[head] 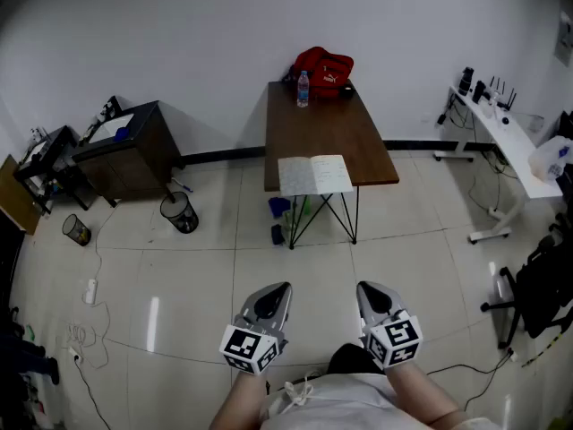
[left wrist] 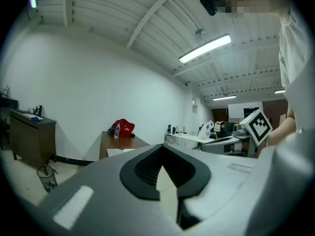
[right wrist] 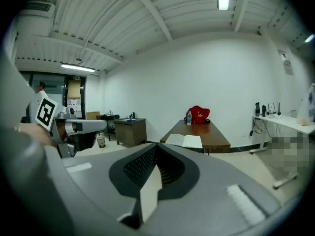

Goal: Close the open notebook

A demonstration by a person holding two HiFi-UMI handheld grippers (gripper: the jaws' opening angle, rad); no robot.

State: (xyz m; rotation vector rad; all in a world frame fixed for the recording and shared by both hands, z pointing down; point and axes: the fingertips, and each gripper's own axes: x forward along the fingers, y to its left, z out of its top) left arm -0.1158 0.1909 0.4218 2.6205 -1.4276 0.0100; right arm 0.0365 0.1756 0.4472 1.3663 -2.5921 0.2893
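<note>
The open notebook (head: 314,175) lies with its white pages up at the near end of a brown table (head: 331,124), across the tiled floor from me. It also shows small in the left gripper view (left wrist: 118,151) and in the right gripper view (right wrist: 184,140). My left gripper (head: 278,288) and right gripper (head: 368,288) are held close to the person's body, side by side and far short of the table. Both have their jaws together with nothing between them (left wrist: 162,148) (right wrist: 156,146).
A red bag (head: 324,68) and a water bottle (head: 303,89) stand at the table's far end. A dark cabinet (head: 125,146) and a wire bin (head: 180,211) are at the left. A white desk (head: 506,141) and a black chair (head: 542,285) are at the right. Cables lie on the floor (head: 85,339).
</note>
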